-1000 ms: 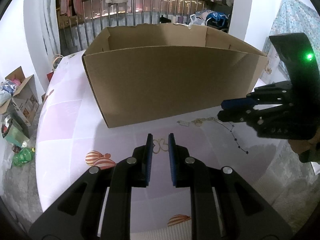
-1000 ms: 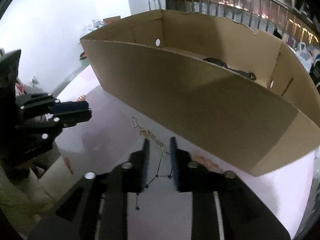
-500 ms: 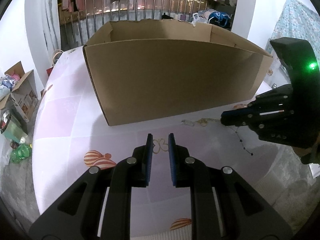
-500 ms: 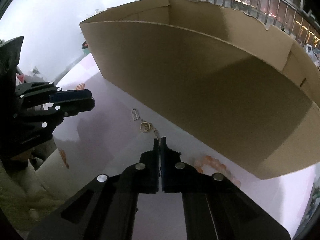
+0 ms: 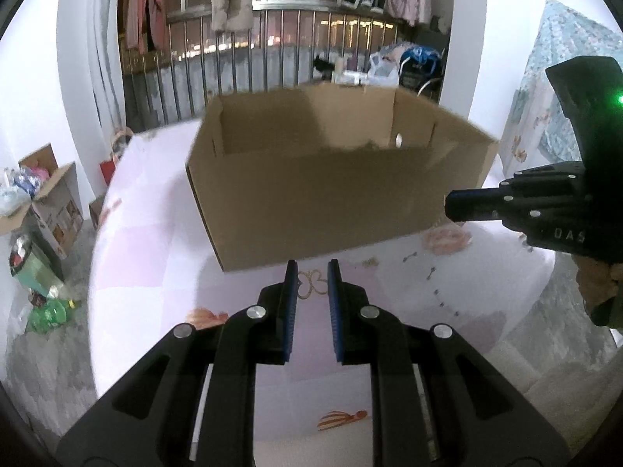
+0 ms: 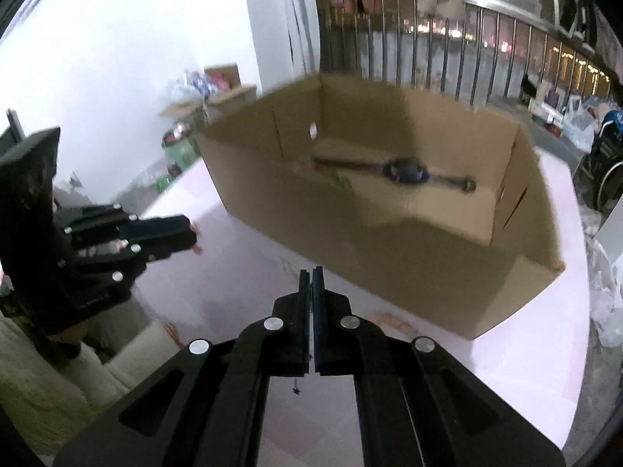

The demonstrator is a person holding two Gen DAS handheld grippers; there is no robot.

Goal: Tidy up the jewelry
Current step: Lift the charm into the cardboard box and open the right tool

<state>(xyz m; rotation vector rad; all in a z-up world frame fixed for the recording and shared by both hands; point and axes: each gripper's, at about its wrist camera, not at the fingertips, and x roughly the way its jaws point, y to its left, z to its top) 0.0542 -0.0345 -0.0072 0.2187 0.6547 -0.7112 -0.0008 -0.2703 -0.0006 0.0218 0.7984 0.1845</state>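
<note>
An open cardboard box (image 5: pixel 331 202) stands on the pale pink table; it also shows in the right wrist view (image 6: pixel 389 233), with a dark watch (image 6: pixel 405 171) lying inside. My left gripper (image 5: pixel 311 272) is open above a gold butterfly-shaped chain (image 5: pixel 311 286) on the table. My right gripper (image 6: pixel 311 276) is shut, raised in front of the box; a thin dark beaded chain (image 6: pixel 296 387) hangs below its fingers. In the left wrist view the right gripper (image 5: pixel 451 206) is at the box's right corner. A pink bead bracelet (image 5: pixel 447 237) lies under it.
Small loose jewelry bits (image 5: pixel 432 272) lie on the table right of the left gripper. Beyond the table are a metal railing (image 5: pixel 272 58), hanging clothes, and floor clutter with a small box (image 5: pixel 50 202) at the left.
My right gripper closed on the dark beaded chain and has lifted it up toward the box's rim. My left gripper stayed open and rose slightly.
</note>
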